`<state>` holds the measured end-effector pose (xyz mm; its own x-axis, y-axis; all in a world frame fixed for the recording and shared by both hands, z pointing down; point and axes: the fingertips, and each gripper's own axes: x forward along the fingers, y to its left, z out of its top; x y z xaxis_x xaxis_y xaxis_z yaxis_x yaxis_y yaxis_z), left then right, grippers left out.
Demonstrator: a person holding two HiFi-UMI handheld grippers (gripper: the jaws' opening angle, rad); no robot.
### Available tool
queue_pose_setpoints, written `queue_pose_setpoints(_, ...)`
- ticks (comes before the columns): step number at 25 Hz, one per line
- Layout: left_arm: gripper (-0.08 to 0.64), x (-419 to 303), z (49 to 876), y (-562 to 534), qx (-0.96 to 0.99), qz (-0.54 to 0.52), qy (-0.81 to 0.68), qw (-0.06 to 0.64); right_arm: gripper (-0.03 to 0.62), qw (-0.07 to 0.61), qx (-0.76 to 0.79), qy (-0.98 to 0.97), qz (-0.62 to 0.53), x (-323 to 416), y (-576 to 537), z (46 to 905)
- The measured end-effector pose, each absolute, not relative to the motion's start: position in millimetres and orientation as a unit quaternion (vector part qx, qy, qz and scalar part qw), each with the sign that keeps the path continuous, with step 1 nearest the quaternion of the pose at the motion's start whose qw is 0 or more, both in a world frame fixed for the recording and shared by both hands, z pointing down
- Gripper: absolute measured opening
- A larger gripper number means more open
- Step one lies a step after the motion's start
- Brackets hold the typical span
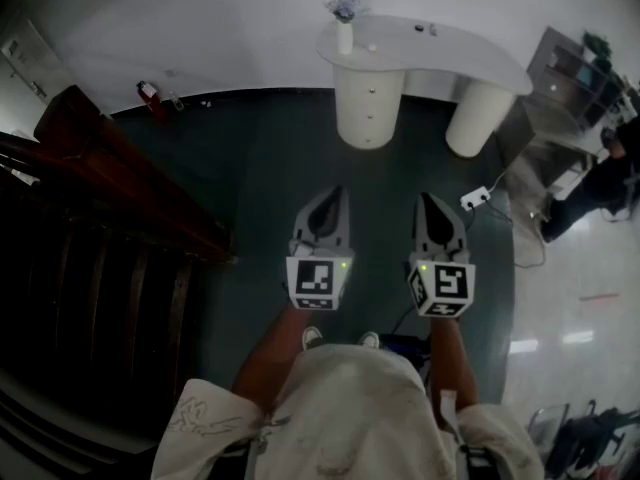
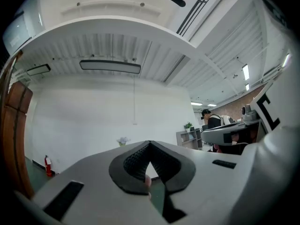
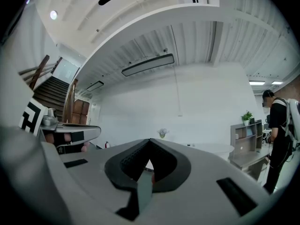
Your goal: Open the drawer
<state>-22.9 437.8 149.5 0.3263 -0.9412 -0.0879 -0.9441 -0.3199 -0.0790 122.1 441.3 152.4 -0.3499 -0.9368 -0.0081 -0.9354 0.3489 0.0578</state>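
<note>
A white curved desk [image 1: 430, 46] stands far ahead on two round pedestals. The left pedestal [image 1: 368, 103] has three small drawers with knobs, all closed. I hold both grippers level at waist height, well short of the desk. In the head view, the left gripper [image 1: 330, 196] and the right gripper [image 1: 428, 201] sit side by side, both pointing at the desk. Each has its jaws shut with nothing between them, as the left gripper [image 2: 149, 143] and right gripper [image 3: 150, 141] views show. A small vase of flowers [image 3: 162, 133] stands on the desk.
A dark wooden staircase [image 1: 110, 178] rises at the left, with a fire extinguisher [image 1: 150, 92] by the wall. A white power strip [image 1: 475, 197] and its cable lie on the floor at the right. A person [image 1: 600, 183] stands by grey shelves [image 1: 575, 68] at the far right.
</note>
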Motion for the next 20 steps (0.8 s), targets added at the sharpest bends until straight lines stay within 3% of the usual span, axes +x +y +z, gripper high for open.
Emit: queue_pose_setpoints(20, -0.005, 25, 163, 418, -0.797, 0.001, 0.602, 0.050, 0.005, 0.026, 0.526, -0.850, -0.004, 154, 409, 179)
